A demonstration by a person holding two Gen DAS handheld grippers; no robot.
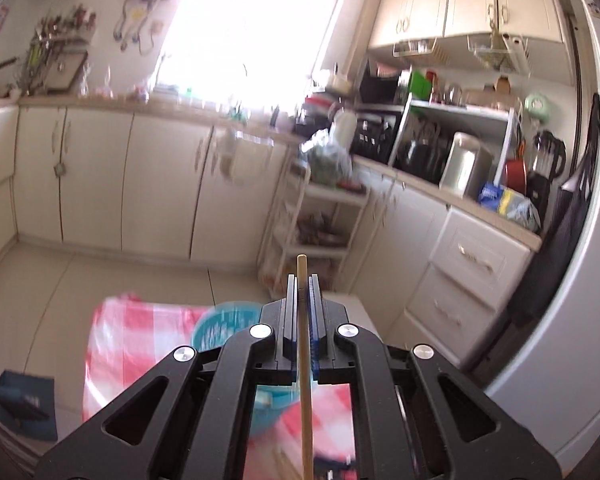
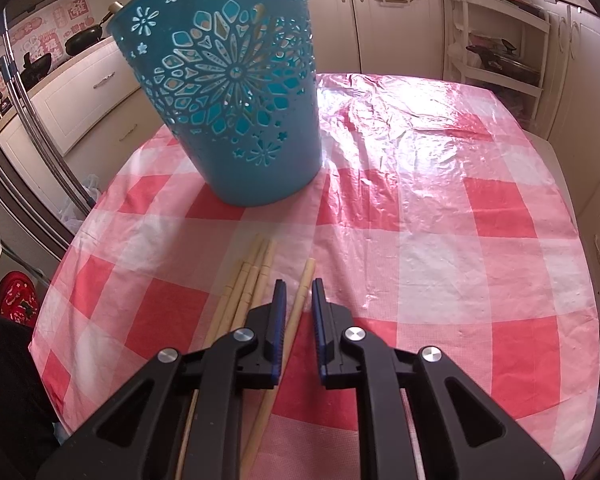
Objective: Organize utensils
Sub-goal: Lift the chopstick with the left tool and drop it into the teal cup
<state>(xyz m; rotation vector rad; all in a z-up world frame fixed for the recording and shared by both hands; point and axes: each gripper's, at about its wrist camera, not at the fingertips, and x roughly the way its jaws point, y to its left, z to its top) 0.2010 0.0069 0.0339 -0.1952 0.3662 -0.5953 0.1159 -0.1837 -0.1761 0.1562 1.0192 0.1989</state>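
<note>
The left gripper (image 1: 302, 280) pinches one chopstick (image 1: 303, 344), its lower end cut off at six o'clock. Below, the blue basket (image 1: 228, 322) is blurred. The right gripper (image 2: 299, 285) hangs slightly parted astride a loose chopstick (image 2: 305, 280); four more chopsticks (image 2: 248, 276) lie at nine o'clock, partly hidden.

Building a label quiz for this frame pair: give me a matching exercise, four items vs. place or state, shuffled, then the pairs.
Column 1
1. left gripper
2. right gripper
3. blue basket
4. bundle of chopsticks

Column 2
A. upright on the checked tablecloth
B. shut on one chopstick, lifted off the table
C. lying flat beside the right gripper's left finger
D. jaws apart around a chopstick that lies on the cloth

Pairs: 1-B, 2-D, 3-A, 4-C
</note>
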